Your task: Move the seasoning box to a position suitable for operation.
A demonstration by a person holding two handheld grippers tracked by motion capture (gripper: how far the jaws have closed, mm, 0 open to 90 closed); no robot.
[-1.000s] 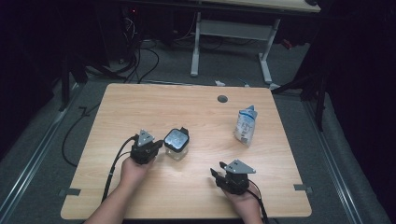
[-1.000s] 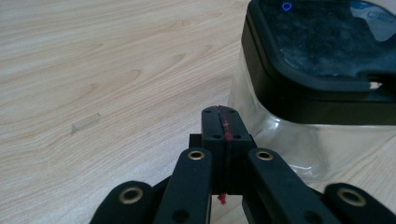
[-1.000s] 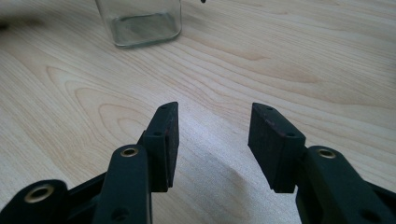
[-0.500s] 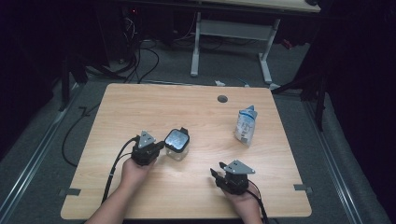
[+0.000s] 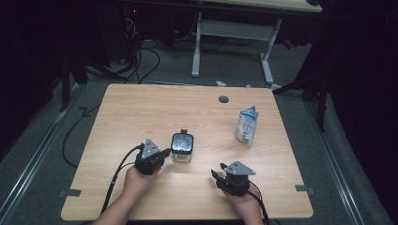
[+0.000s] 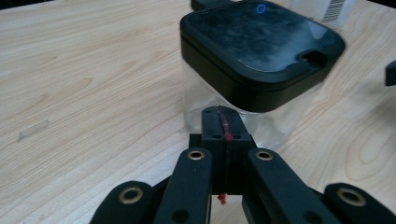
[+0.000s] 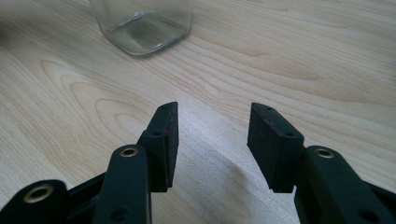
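Observation:
A clear square jar (image 5: pixel 181 156) with a black lid (image 5: pixel 182 143) stands near the middle of the wooden table (image 5: pixel 141 108). My left gripper (image 5: pixel 165 153) lies just left of it, near its front, jaws shut with nothing between them. In the left gripper view the shut tips (image 6: pixel 223 125) sit close before the jar's glass wall (image 6: pixel 196 100), under the lid (image 6: pixel 259 46); whether they touch it I cannot tell. My right gripper (image 5: pixel 216 175) rests nearer the front edge, to the jar's right. Its jaws (image 7: pixel 212 140) stand open over bare wood, the jar's base (image 7: pixel 140 28) farther ahead.
A clear plastic pouch (image 5: pixel 246 125) with blue print stands at the right of the table; its barcode (image 6: pixel 335 8) shows beyond the jar. A round cable hole (image 5: pixel 223 99) sits near the far edge. Cables trail off the table's left front. A desk frame (image 5: pixel 232 42) stands on the floor behind.
My left gripper has drawn back a little toward the near edge, beside the jar. The right gripper and the pouch have kept still.

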